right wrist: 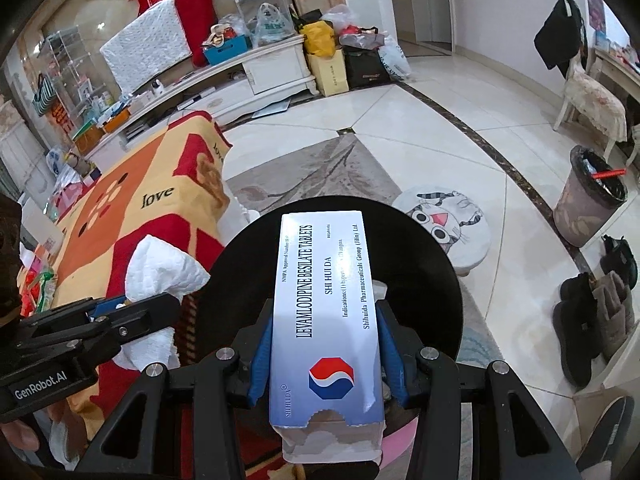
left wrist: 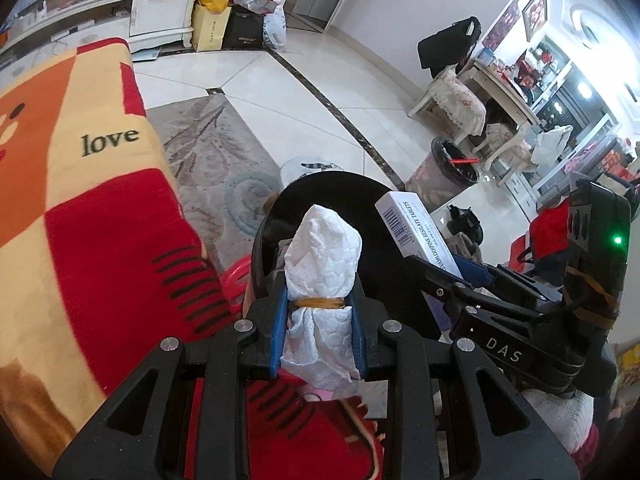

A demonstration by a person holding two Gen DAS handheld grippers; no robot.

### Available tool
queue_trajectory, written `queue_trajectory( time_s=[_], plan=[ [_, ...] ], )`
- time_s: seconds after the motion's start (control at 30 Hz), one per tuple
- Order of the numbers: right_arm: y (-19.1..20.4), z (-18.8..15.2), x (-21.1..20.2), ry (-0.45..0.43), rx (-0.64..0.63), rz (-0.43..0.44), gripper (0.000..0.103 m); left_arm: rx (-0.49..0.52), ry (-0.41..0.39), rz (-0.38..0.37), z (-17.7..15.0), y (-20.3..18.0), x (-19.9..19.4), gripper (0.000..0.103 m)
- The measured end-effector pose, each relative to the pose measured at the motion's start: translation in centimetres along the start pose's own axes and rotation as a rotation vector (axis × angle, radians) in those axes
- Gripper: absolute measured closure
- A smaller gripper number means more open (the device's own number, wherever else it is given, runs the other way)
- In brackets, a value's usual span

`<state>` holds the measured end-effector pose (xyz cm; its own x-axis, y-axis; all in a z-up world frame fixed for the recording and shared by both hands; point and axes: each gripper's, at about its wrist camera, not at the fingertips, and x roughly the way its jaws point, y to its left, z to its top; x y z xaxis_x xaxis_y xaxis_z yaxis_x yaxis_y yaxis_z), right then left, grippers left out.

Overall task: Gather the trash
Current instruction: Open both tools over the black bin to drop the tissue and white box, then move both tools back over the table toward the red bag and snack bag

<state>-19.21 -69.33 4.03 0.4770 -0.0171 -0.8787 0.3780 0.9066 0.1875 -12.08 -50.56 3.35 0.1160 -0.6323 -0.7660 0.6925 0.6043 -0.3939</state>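
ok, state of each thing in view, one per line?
left hand-held gripper: shut on crumpled tissue
right hand-held gripper: shut on tablet box, end flap torn open
black bin: open, below both items
floor trash can: lined, red stick inside

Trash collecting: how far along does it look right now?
Picked up: the left gripper is shut on a wad of tissue, and the right gripper is shut on a torn tablet box. In hand: both are held over a black bin beside the blanket. Left: neither piece has been dropped in yet. Whether more trash remains cannot be told.
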Motion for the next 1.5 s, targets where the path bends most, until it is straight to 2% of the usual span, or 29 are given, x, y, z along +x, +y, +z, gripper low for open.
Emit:
queue_trajectory(
  time_s=[0.1,0.17,0.2,0.23,0.3,0.43,0.8,1.17,1.5],
  plan=[
    [-0.3,0.4,0.1,-0.008,0.014,-0.003,0.056,-0.012,-0.004,-0.023,0.1,0.1,0.5,0.076],
    [-0.7,0.6,0.0,-0.027,0.032,0.0,0.043,-0.01,-0.006,-0.026,0.1,0.2,0.6,0.066],
    [-1.0,0.7,0.0,-0.033,0.043,-0.002,0.036,-0.012,-0.005,-0.031,0.1,0.3,0.6,0.054],
    [-1.2,0.7,0.0,-0.033,0.052,-0.003,0.036,-0.016,-0.006,-0.042,-0.2,0.4,0.5,0.047],
    [-1.4,0.6,0.1,-0.024,0.058,-0.001,0.036,-0.019,-0.01,-0.065,-0.2,0.4,0.4,0.046],
    [-1.0,0.1,0.5,0.0,0.051,-0.002,0.036,-0.016,0.003,-0.055,-0.6,0.8,0.1,0.046],
    [1.3,-0.9,0.7,0.022,0.016,0.025,0.036,-0.013,-0.042,0.058,-2.5,2.3,-3.7,0.046],
    [6.1,-1.4,0.9,0.046,-0.055,0.067,0.034,-0.055,-0.094,0.182,-4.8,6.4,-7.9,0.046],
    [12.8,-1.7,1.6,0.071,-0.145,0.123,0.031,-0.137,-0.127,0.254,-7.0,11.0,-12.2,0.046]
  ],
)
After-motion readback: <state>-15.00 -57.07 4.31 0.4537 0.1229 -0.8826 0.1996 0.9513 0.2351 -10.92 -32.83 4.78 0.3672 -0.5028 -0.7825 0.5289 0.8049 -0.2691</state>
